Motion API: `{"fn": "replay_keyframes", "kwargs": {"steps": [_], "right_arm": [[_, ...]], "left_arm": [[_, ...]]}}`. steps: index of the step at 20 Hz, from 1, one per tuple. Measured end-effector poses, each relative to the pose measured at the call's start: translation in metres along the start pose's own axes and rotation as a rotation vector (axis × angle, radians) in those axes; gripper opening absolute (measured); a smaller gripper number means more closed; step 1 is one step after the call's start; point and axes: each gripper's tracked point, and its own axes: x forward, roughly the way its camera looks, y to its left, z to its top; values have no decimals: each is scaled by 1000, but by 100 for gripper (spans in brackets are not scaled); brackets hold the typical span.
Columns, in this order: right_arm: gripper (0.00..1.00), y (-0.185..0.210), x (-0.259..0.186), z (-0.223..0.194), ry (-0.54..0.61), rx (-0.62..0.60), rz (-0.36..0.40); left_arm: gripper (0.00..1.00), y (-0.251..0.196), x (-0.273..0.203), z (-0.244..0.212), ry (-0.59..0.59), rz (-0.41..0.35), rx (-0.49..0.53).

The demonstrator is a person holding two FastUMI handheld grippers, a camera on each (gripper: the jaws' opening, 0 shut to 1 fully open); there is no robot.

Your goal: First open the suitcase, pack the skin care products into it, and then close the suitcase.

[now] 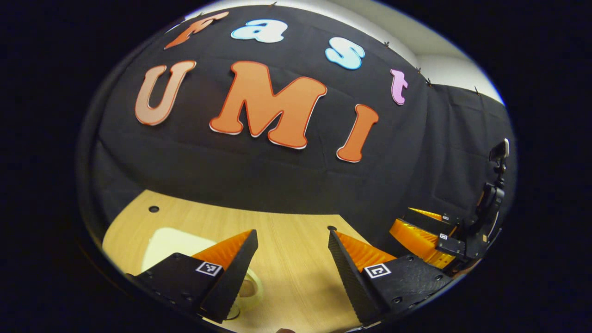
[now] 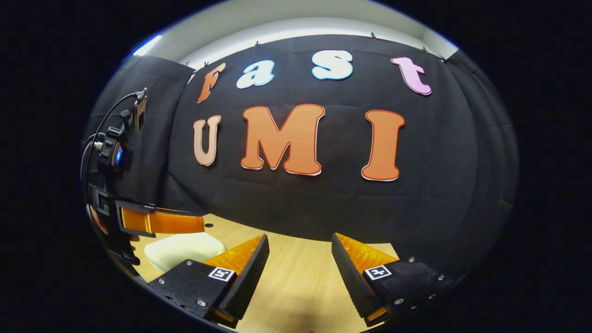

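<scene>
A: In the left gripper view, how does the left tool (image 1: 292, 240) stand?

B: Its two fingers are spread wide apart with nothing between them, held above the wooden surface (image 1: 296, 273). A cream-white suitcase (image 1: 171, 243) lies on that surface at the lower left, partly behind the left-hand finger. Below that finger's tip sits a pale round thing (image 1: 249, 289), perhaps a jar or a roll; I cannot tell which.

A: Anything off to the side?

B: The right tool (image 1: 428, 231) shows at the far right edge, near the wall cloth, its fingers seen side-on.

A: And the right gripper view?

B: The right tool (image 2: 299, 244) is likewise spread open and empty over the surface (image 2: 300, 282). The suitcase (image 2: 182, 249) lies at the lower left, lid down as far as I can judge. The left tool (image 2: 162, 222) hangs just above it, with part of a hand (image 2: 98, 221) behind it at the edge.
</scene>
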Motion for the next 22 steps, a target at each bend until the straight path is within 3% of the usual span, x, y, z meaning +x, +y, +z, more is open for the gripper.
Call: {"fn": "replay_keyframes", "kwargs": {"steps": [4,11,19,22], "right_arm": [[88,-6,-2,5,-31,-16,-11],[88,-12,-9,-5,-41,-49,-11],[88,-21,-18,-6,-74,-79,-9],[89,-23,-17,-6,-74,-94,-13]], "left_arm": [[96,-3,-6,11,-88,137,54],[96,2,-17,14,-198,300,167],[96,-10,-20,9,-215,319,172],[96,-20,-18,9,-215,317,220]]}}
